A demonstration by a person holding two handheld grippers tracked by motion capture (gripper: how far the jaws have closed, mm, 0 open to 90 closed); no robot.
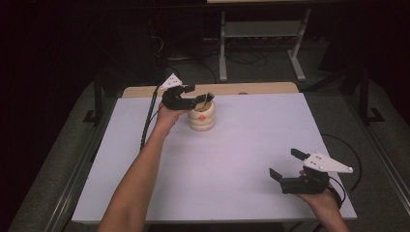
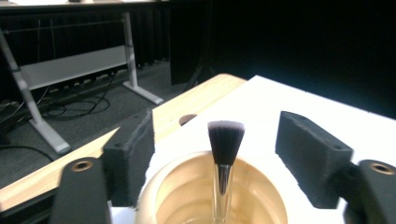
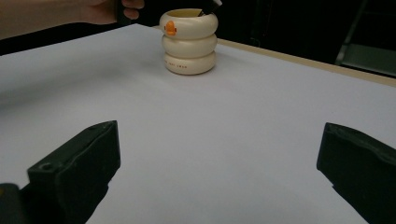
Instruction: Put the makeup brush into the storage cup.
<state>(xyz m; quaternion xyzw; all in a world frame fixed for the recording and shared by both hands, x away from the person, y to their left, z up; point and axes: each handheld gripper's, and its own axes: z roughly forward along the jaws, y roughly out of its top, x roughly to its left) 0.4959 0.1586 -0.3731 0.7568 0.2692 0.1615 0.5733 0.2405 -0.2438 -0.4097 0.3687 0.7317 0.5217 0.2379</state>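
While left tool [image 1: 193, 95] gapes around brush [image 2: 225, 148] in cream holder [image 1: 201, 116] at 12 o'clock, right tool [image 1: 286, 164] sits apart at 4 o'clock on tabletop [image 1: 217, 169].

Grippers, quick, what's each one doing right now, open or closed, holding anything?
Left gripper: open, jaws either side of the brush in the cream holder, not gripping.
Right gripper: open, holding nothing.

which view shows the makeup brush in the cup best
The left gripper view: the brush stands close up between the open left tool jaws, dark bristles up, inside the cream cup. The high view shows a thin handle, and the right gripper view just a dark tip above the rim.
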